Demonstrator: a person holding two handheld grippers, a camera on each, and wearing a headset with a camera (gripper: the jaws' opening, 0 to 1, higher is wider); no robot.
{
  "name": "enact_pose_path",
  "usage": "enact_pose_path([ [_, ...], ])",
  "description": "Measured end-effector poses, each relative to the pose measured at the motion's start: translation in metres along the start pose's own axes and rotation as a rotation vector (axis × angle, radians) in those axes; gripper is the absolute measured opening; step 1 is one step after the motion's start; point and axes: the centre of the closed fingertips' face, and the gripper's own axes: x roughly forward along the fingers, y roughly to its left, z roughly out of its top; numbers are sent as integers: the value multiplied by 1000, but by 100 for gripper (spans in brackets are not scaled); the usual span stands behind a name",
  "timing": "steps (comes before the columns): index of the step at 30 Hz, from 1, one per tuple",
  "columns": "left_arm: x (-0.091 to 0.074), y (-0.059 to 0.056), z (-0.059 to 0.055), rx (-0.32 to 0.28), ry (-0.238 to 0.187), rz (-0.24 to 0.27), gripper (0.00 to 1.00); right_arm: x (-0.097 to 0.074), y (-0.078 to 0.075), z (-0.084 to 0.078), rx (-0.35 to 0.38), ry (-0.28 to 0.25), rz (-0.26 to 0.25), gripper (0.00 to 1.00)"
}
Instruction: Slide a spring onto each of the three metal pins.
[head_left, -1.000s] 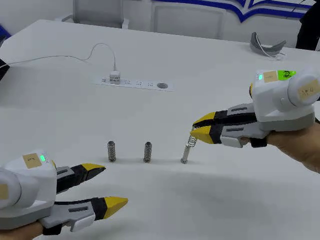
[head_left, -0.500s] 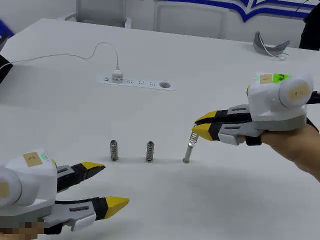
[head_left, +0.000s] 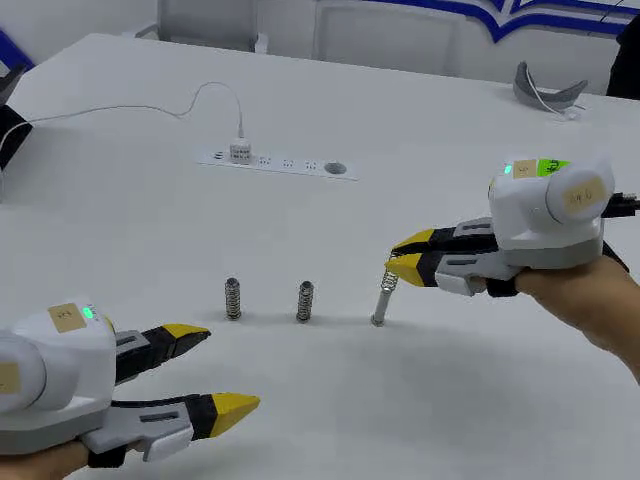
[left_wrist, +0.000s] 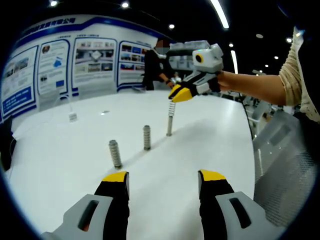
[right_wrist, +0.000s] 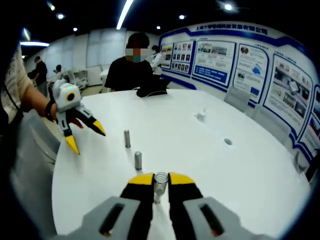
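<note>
Right gripper (head_left: 395, 256) has edged closer over the pin (head_left: 379, 309), clamping the spring (head_left: 389, 283) (left gripper (head_left: 230, 368) gapes apart).

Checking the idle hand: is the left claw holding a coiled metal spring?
No, the yellow-tipped left claw stands open with nothing between its jaws.

3 pins (head_left: 378, 316), 3 springs (head_left: 233, 298), 1 pwr strip (head_left: 285, 162).
</note>
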Motion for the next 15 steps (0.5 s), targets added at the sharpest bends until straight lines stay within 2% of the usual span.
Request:
enact_pose_path([
  [15,1,0,-2,-5,4,-2,56,9,0,-15,38,13,-3,12],
])
